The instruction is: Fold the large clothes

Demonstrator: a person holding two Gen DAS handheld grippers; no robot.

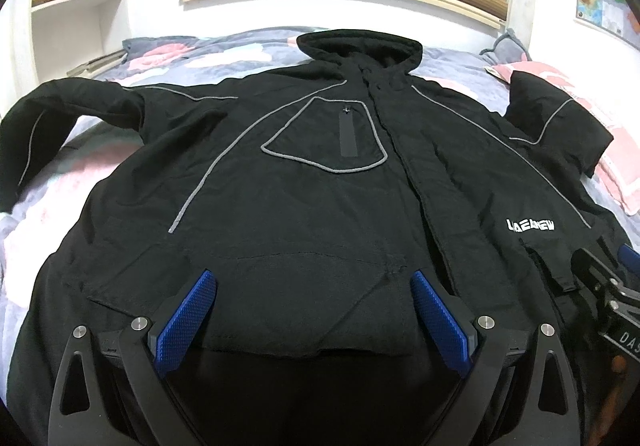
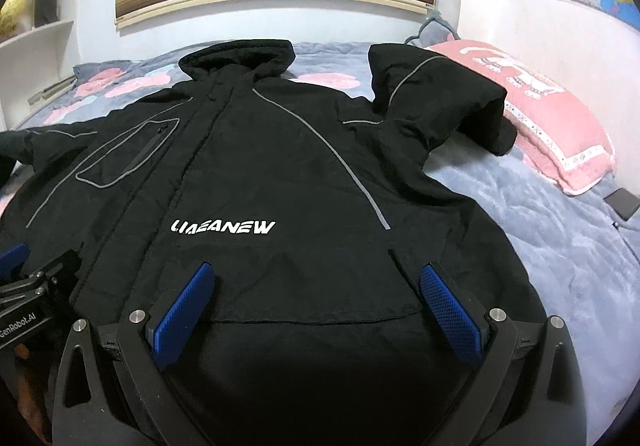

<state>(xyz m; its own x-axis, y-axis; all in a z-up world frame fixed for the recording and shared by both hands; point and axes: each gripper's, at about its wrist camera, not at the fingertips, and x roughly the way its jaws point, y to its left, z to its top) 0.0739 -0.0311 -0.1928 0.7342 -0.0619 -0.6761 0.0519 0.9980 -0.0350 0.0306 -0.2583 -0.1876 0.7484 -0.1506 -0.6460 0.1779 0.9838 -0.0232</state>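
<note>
A large black hooded jacket (image 1: 304, 198) with grey piping and white lettering lies front up, spread on the bed; it also shows in the right wrist view (image 2: 280, 182). Its hood (image 1: 360, 46) points to the far wall. One sleeve (image 1: 72, 106) stretches out left; the other sleeve (image 2: 436, 98) is bunched up at the right by the pillow. My left gripper (image 1: 312, 278) is open and empty over the jacket's lower left front. My right gripper (image 2: 316, 274) is open and empty over the lower right front. Each gripper's body shows at the edge of the other's view.
The bed has a grey-blue cover with pink patches (image 2: 560, 238). A pink pillow (image 2: 532, 118) lies at the right by the wall. White shelves (image 1: 72, 6) stand at the far left. A dark flat object (image 2: 622, 204) lies at the bed's right edge.
</note>
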